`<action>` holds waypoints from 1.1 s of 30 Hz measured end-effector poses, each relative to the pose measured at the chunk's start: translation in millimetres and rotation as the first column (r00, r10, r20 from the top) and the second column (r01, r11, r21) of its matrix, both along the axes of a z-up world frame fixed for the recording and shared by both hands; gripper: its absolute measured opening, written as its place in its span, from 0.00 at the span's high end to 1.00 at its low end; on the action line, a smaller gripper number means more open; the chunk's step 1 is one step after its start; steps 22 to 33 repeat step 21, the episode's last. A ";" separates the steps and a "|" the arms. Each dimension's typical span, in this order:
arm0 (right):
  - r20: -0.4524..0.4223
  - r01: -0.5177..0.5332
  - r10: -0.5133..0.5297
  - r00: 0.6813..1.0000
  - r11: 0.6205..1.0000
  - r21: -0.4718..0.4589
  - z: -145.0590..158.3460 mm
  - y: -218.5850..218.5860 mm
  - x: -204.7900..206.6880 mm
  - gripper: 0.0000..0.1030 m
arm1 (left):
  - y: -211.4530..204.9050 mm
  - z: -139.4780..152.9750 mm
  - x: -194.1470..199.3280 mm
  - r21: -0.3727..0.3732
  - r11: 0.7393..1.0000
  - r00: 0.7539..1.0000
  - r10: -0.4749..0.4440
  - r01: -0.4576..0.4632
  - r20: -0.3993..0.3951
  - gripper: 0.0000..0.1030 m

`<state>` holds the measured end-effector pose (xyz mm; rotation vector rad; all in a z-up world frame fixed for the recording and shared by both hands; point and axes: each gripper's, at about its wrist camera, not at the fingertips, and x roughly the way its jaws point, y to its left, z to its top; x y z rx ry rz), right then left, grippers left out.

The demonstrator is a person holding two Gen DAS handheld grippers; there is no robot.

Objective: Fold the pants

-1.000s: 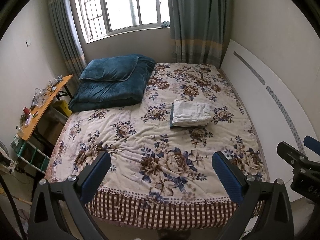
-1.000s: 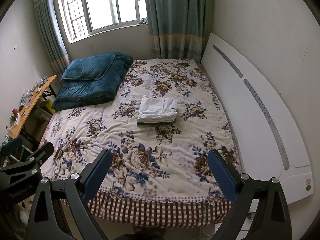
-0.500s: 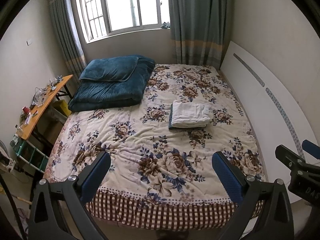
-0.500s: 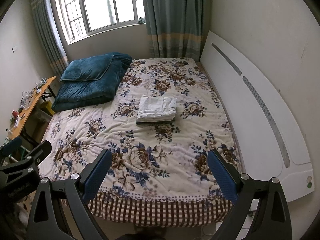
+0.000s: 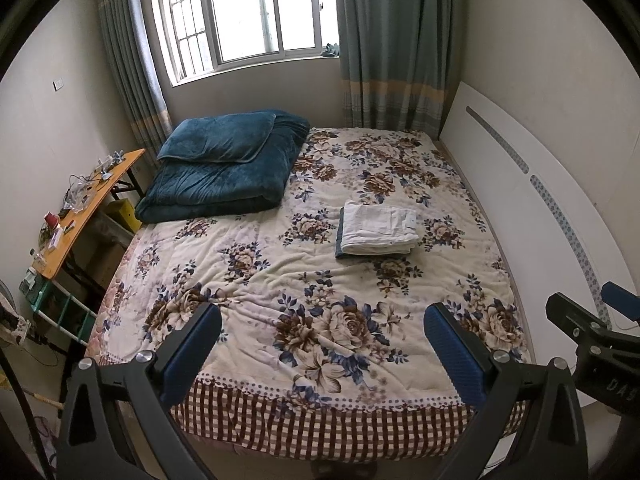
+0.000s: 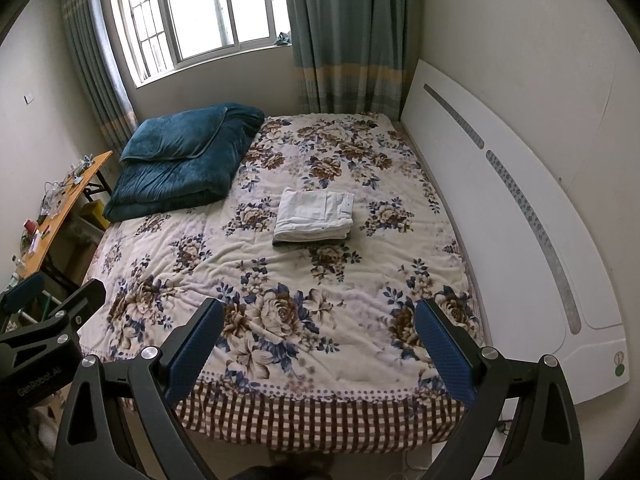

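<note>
White pants (image 5: pixel 379 229) lie folded in a neat rectangle on top of a darker folded garment, right of the middle of the floral bedspread (image 5: pixel 280 272). They also show in the right wrist view (image 6: pixel 315 213). My left gripper (image 5: pixel 322 344) is open and empty, held back over the foot of the bed, far from the pants. My right gripper (image 6: pixel 320 340) is open and empty too, beside it at the foot of the bed. The right gripper also shows at the right edge of the left wrist view (image 5: pixel 596 332).
A folded teal quilt with a pillow (image 5: pixel 224 168) lies at the bed's far left. A white headboard (image 5: pixel 532 208) runs along the right side. A cluttered orange desk (image 5: pixel 80 208) stands left of the bed. A window and curtains (image 5: pixel 392 40) are behind.
Both grippers have drawn back slightly from the bed and tilted a little; the folded pants have not moved.
</note>
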<state>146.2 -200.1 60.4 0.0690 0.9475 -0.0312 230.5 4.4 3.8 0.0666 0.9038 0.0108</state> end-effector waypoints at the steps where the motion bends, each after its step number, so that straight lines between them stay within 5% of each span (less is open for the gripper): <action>1: 0.001 -0.001 0.001 1.000 1.000 -0.002 0.3 -0.3 1.3 0.05 | 0.0 0.0 0.0 -0.001 1.000 1.000 0.000 0.000 0.001 0.00; 33: -0.002 0.005 -0.005 1.000 1.000 0.008 -1.5 -0.2 -2.1 0.05 | -9.7 1.1 -0.8 0.010 1.000 1.000 -0.005 0.005 0.025 0.00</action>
